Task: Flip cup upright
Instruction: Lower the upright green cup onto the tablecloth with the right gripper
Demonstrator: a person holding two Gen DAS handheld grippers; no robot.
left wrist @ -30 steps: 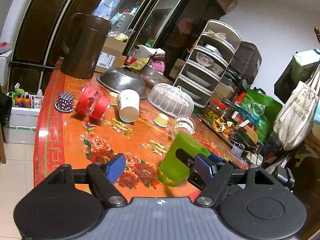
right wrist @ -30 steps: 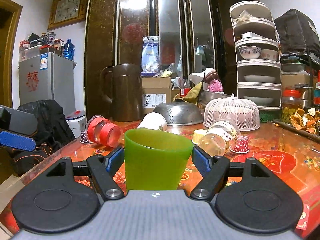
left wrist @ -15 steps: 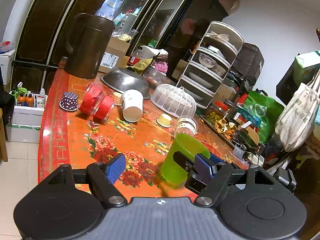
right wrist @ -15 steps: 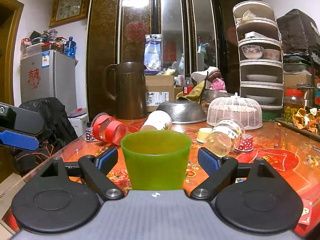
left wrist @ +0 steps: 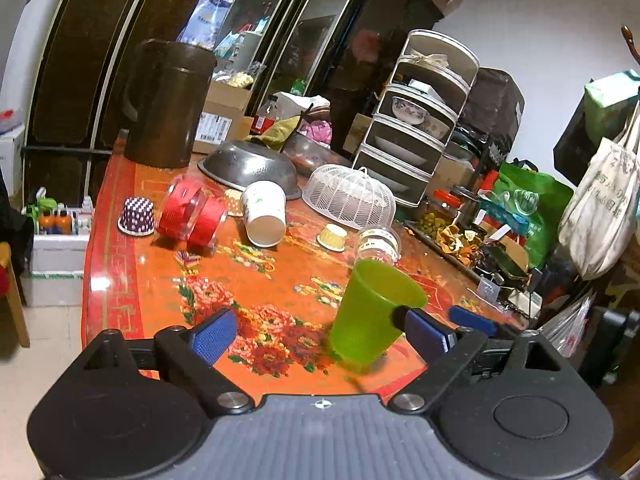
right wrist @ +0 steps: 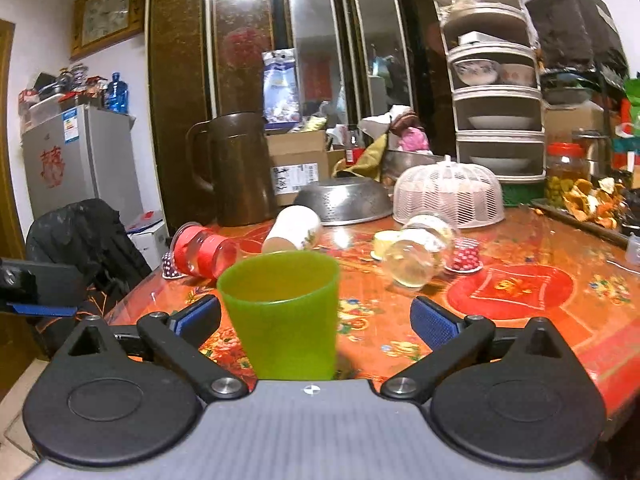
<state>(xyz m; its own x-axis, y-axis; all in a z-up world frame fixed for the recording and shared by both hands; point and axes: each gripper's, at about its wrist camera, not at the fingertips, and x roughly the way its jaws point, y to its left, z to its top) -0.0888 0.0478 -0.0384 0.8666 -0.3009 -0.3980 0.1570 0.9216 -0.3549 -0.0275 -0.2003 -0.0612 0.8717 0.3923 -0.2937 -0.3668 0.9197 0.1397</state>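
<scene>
A green plastic cup [right wrist: 282, 312] stands upright, mouth up, on the red flowered table [right wrist: 520, 320] near its front edge. My right gripper [right wrist: 316, 320] is open, its blue pads [right wrist: 434, 322] wide on either side of the cup and clear of it. In the left wrist view the cup [left wrist: 370, 316] stands between my left gripper's blue pads, nearer the right one. My left gripper [left wrist: 320, 334] is open and empty, above the table's near edge. The right gripper's blue pad [left wrist: 472, 320] shows behind the cup.
A white paper cup [left wrist: 264, 214], a red-banded jar [left wrist: 192, 212] and a clear jar [right wrist: 418, 254] lie on their sides mid-table. Behind stand a brown jug [left wrist: 168, 104], a steel colander [left wrist: 250, 168], a white mesh food cover [left wrist: 348, 196] and small cupcake cups [left wrist: 138, 216].
My right gripper has opened and let go of the green cup, which now stands free. Both grippers have drawn back a little and risen.
</scene>
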